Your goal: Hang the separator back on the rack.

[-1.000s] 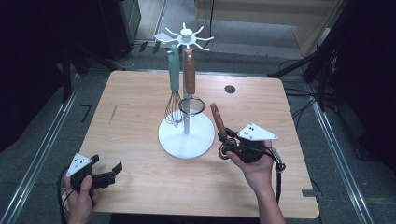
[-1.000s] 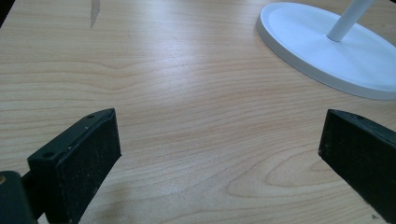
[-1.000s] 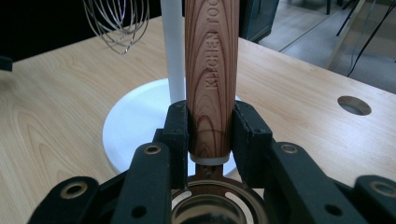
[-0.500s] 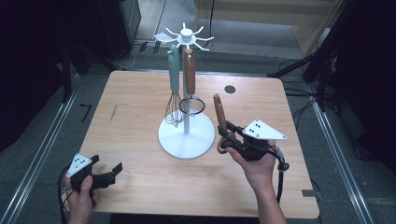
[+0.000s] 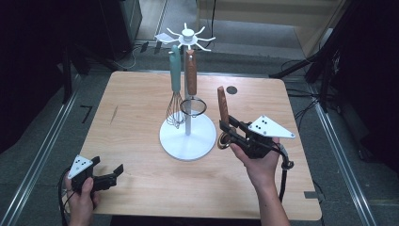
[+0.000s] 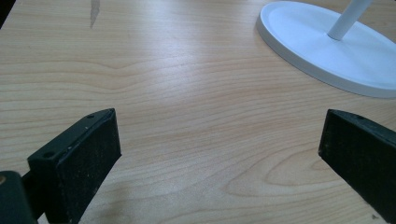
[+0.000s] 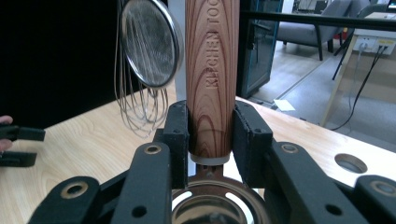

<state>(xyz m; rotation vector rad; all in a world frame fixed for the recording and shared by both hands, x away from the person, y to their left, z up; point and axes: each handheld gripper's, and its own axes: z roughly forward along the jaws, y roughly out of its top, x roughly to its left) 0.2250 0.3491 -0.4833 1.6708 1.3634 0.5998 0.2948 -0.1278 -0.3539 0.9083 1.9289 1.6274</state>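
My right gripper (image 5: pixel 231 130) is shut on a wooden-handled utensil (image 5: pixel 222 104), held above the table right of the white stand (image 5: pixel 187 139). The handle (image 7: pixel 212 70) rises nearly upright between the pads of the right gripper (image 7: pixel 211 135), and its metal head (image 7: pixel 215 205) hangs below them. A teal-handled whisk (image 5: pixel 175 101) and a wooden-handled strainer (image 5: pixel 192 106) hang from the stand's top hooks. In the right gripper view the strainer (image 7: pixel 149 42) and the whisk (image 7: pixel 137 112) sit just left of the handle. My left gripper (image 5: pixel 113 175) stands open low over the front left corner, nothing between its pads (image 6: pixel 88 154).
The stand's round base (image 6: pixel 327 51) lies ahead and right of the left gripper. A round hole (image 5: pixel 231 90) is cut in the table top at the back right. Cables and dark equipment surround the table on the floor.
The right gripper has lifted the utensil and turned its handle more upright, a little nearer the stand. The left gripper has stayed where it was.
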